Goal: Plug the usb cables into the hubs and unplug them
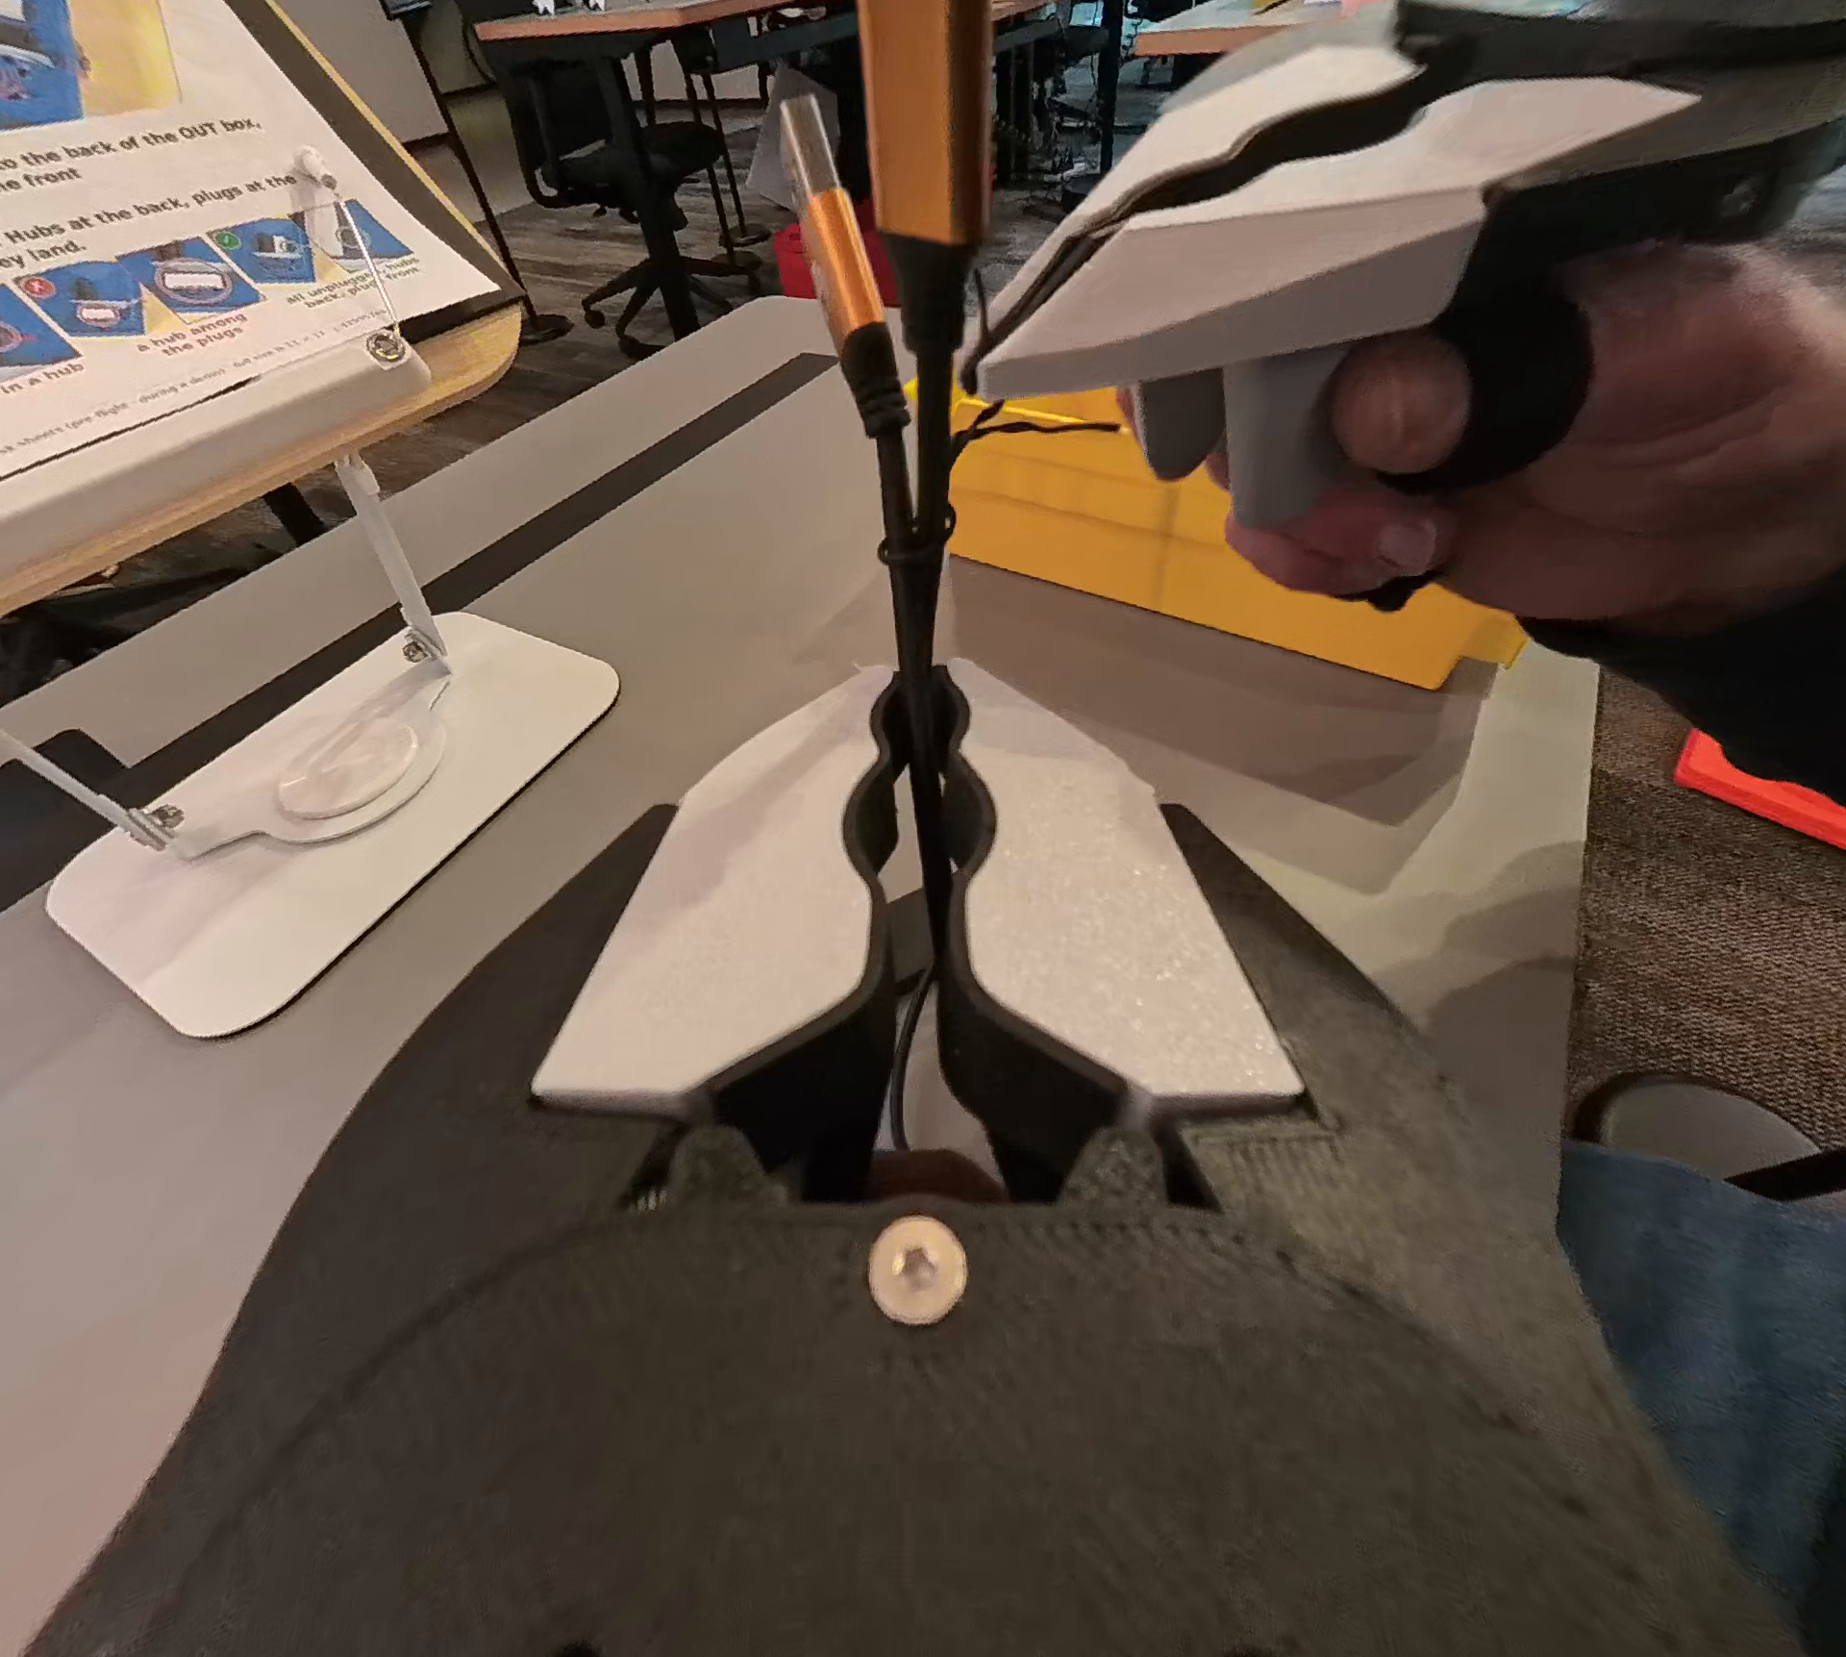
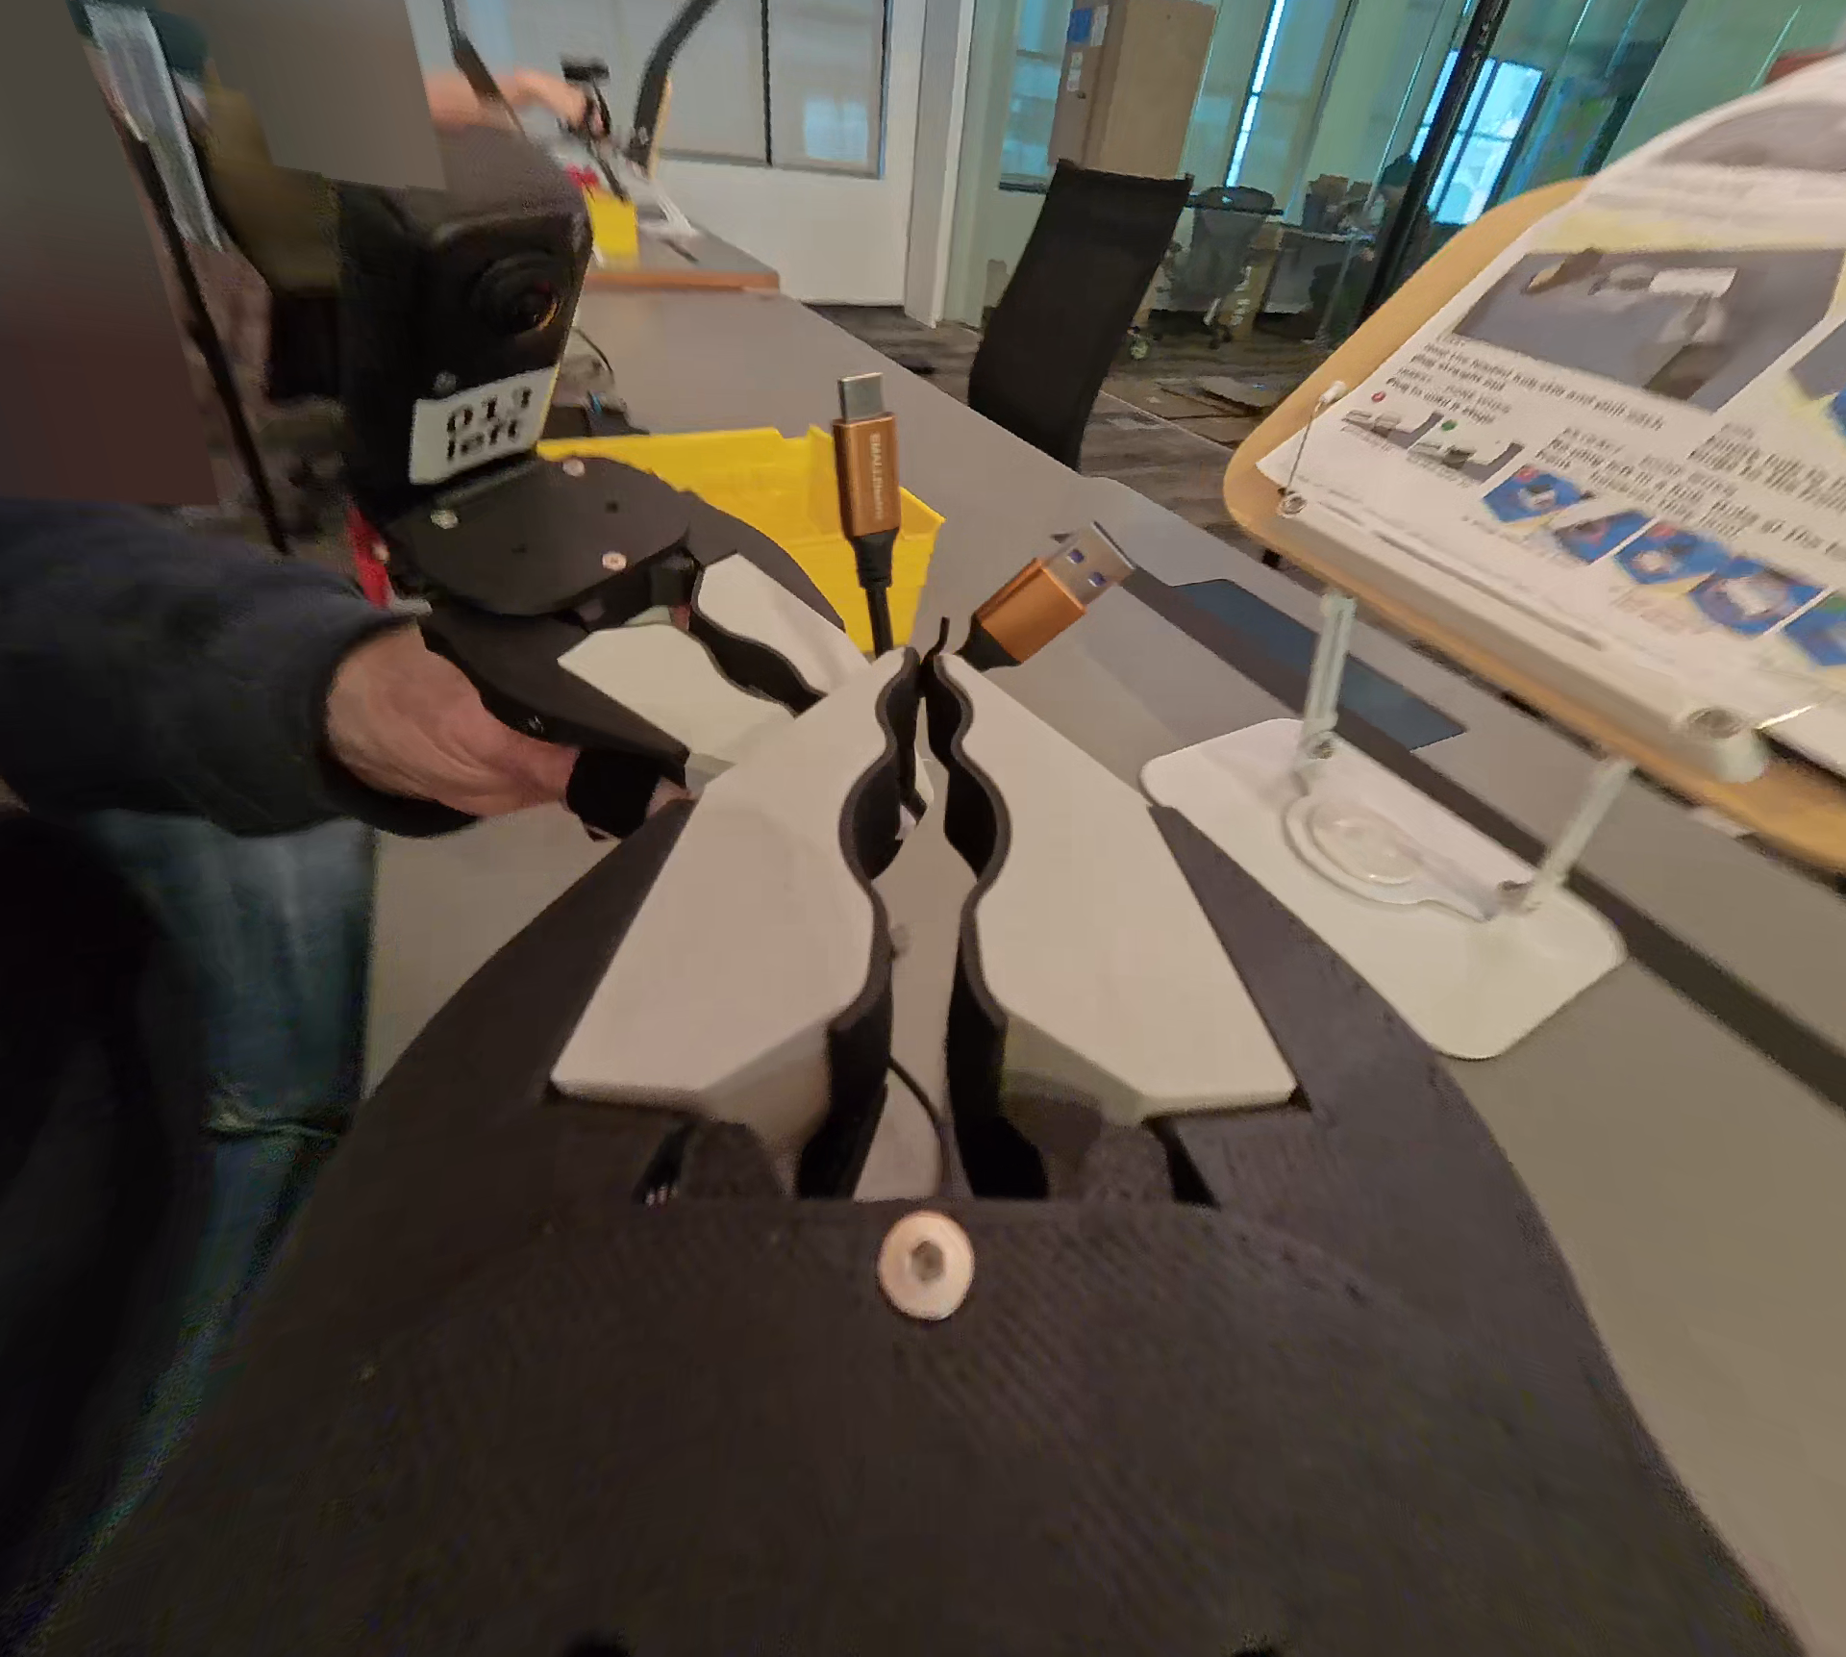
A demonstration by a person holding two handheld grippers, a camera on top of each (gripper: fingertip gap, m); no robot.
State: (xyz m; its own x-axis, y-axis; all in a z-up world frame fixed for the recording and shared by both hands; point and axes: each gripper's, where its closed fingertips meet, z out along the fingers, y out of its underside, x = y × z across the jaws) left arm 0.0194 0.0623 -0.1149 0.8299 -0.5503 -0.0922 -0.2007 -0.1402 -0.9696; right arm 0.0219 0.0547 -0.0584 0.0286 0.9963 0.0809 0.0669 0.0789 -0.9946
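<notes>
My left gripper is shut on two black USB cables that stand upright from its fingertips. One ends in a large orange USB-A plug, the other in a slimmer orange USB-C plug. A thin black twist tie binds the cables just above the pads. My right gripper comes in from the right and is shut on the tie's loose end. In the right wrist view my right gripper is shut with a black strand poking out, and both plugs rise behind it. No hub is in view.
A yellow bin sits on the grey table behind the cables. A tilted stand with an instruction sheet stands on a white base at the left, and shows at the right in the right wrist view.
</notes>
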